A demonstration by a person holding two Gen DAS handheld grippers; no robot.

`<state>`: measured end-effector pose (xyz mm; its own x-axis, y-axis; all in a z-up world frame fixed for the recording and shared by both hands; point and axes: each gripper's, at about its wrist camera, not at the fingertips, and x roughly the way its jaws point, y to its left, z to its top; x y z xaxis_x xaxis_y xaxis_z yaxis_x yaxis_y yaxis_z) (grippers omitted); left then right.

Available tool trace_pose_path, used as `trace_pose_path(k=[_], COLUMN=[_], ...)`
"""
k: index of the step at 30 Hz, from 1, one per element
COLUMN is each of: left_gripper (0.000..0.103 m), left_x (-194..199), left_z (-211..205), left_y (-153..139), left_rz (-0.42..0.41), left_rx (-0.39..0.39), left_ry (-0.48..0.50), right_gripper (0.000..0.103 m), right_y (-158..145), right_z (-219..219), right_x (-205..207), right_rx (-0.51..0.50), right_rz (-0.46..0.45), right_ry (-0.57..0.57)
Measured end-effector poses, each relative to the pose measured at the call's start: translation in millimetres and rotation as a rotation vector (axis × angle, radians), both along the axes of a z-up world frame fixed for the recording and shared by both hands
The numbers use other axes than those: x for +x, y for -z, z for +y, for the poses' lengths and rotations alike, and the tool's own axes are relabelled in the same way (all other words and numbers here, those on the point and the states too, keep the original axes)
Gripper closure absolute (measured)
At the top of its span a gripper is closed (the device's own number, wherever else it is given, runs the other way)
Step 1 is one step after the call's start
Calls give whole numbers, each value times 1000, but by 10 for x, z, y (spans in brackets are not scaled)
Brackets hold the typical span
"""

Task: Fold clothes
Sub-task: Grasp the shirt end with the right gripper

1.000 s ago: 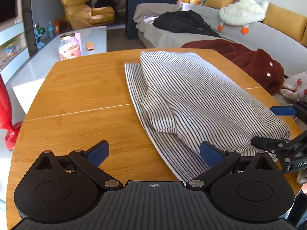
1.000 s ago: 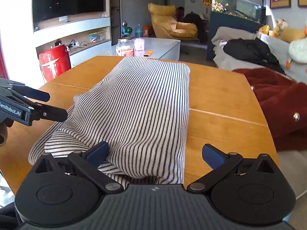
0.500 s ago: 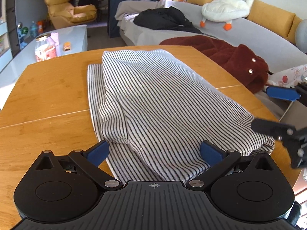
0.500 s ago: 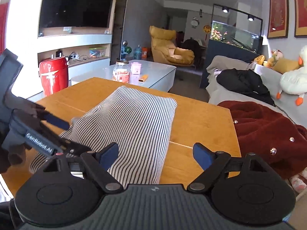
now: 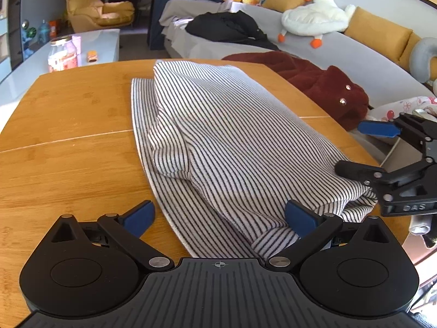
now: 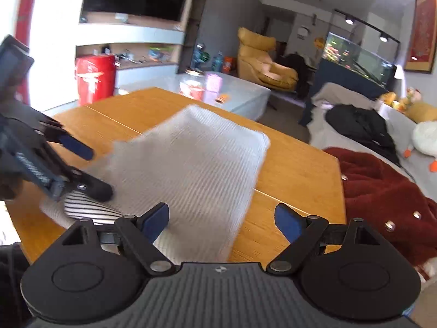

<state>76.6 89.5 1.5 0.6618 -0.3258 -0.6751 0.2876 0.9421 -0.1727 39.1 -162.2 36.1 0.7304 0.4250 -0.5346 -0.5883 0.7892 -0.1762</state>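
Observation:
A black-and-white striped garment (image 5: 226,136) lies folded lengthwise on the wooden table (image 5: 71,136). Its near end is bunched between the wide-apart fingers of my left gripper (image 5: 218,216), which is open and holds nothing. At the garment's right corner, my right gripper (image 5: 363,149) is open, and its lower finger rests against the cloth edge. The right wrist view is motion-blurred. In it the striped garment (image 6: 191,158) stretches ahead of my open right gripper (image 6: 221,217). The left gripper (image 6: 90,168) sits at the cloth's left corner.
A dark red fuzzy coat (image 5: 314,82) hangs off the grey sofa (image 5: 368,63) right of the table. On the sofa are a black garment (image 5: 226,27) and a plush duck (image 5: 314,19). A jar (image 5: 61,54) stands on the white coffee table beyond the far edge.
My left gripper swung right and now frames the garment's near end. My right gripper rose and pulled back from the cloth, still moving fast. Both stayed open.

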Motion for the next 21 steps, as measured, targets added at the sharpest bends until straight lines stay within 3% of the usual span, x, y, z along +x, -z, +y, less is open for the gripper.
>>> trace_pose_path(k=[2, 5, 9, 14, 21], left_gripper=[0, 0, 0, 0, 0], left_x=[0, -15, -81, -163, -276], left_z=[35, 88, 155, 240, 241], left_y=[-59, -133, -194, -270, -264], left_rz=[-19, -40, -49, -62, -59], left_rx=[21, 39, 33, 25, 28], left_ry=[-22, -43, -43, -43, -1], right_gripper=[11, 11, 11, 10, 15], right_y=[-28, 114, 328, 385, 257], right_z=[103, 327, 503, 650, 371], right_x=[-110, -220, -204, -142, 395], right_rx=[-12, -119, -206, -279, 49], right_rz=[-1, -24, -16, -66, 215], right_ry=[-113, -225, -269, -259, -92])
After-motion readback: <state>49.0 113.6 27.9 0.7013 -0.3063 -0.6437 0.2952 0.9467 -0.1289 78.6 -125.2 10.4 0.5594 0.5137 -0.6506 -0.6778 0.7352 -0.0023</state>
